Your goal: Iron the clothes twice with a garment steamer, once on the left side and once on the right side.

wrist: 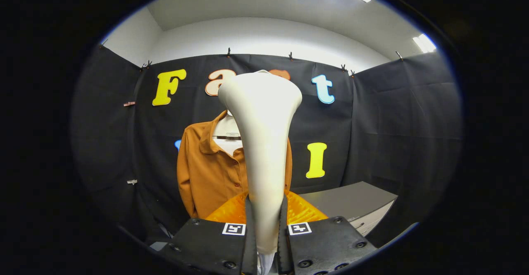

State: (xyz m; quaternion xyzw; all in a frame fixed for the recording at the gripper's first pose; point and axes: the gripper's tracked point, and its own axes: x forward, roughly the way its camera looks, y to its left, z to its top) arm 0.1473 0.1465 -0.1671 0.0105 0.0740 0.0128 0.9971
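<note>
The garment steamer is standing upright between the 2 fingers of the tongs; its pale handle is narrowing down into the gap between them, and its wide head is flaring out at the top, well above the fingers; both fingers are pressing against the handle, 1 on each side, so the tongs are gripping the steamer in a narrow hold; a square marker is sitting on the top of each finger block, just beside the handle. The shirt is hanging beyond the steamer, in front of the black cloth wall; it is a rust-orange shirt with a collar and a row of buttons down its front, worn over a white form whose neck is showing at the open collar; the steamer is covering the middle and 1 side of the shirt, so the sleeve and chest on the other side are showing clearly; whether the steamer head is touching the cloth of the shirt cannot be told. A grey bench is standing beside the shirt, near the wall; small clips are holding the cloth wall along its top edge; 2 ceiling lights are glowing above the wall.
</note>
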